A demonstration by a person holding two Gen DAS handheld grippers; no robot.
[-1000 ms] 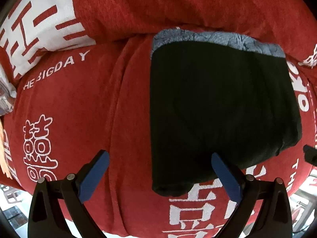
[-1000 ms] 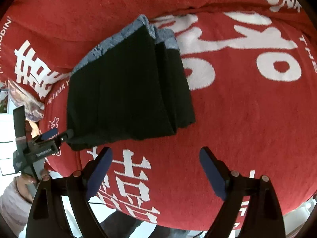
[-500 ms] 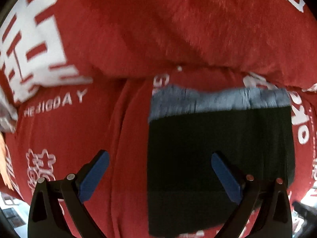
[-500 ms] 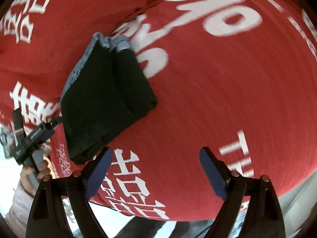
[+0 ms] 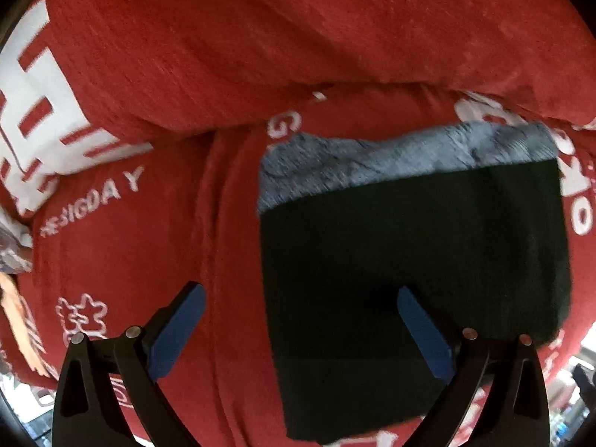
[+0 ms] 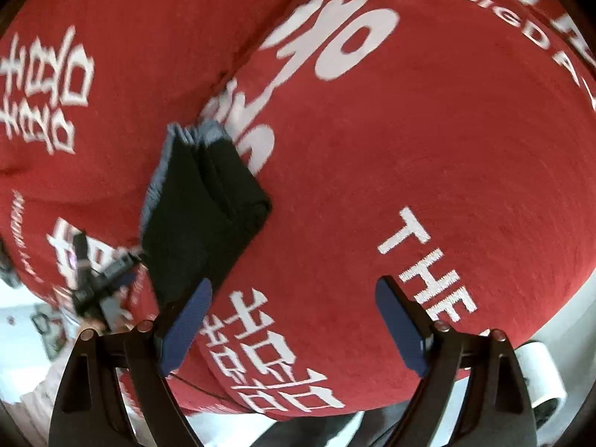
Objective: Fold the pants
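The black pants (image 5: 409,279) lie folded into a thick rectangle on the red cover, their grey waistband (image 5: 402,164) at the far edge. My left gripper (image 5: 301,331) hovers open over the stack's near left edge, its right finger (image 5: 424,331) above the black cloth, nothing between the jaws. In the right wrist view the same folded pants (image 6: 201,219) sit to the left. My right gripper (image 6: 294,331) is open and empty above bare red cloth, its left finger (image 6: 186,324) near the stack's near corner. The left gripper (image 6: 100,279) shows small at the left.
A red cover (image 6: 409,141) with white lettering spreads over a cushioned surface, with a raised red roll (image 5: 298,37) behind the pants. The cover's front edge falls away at the bottom; a white object (image 6: 540,376) lies beyond its lower right.
The left gripper drew back then eased forward over the stack. The right gripper swung away to the right, so the pants slid left and smaller. Both stayed open; the pants did not move.
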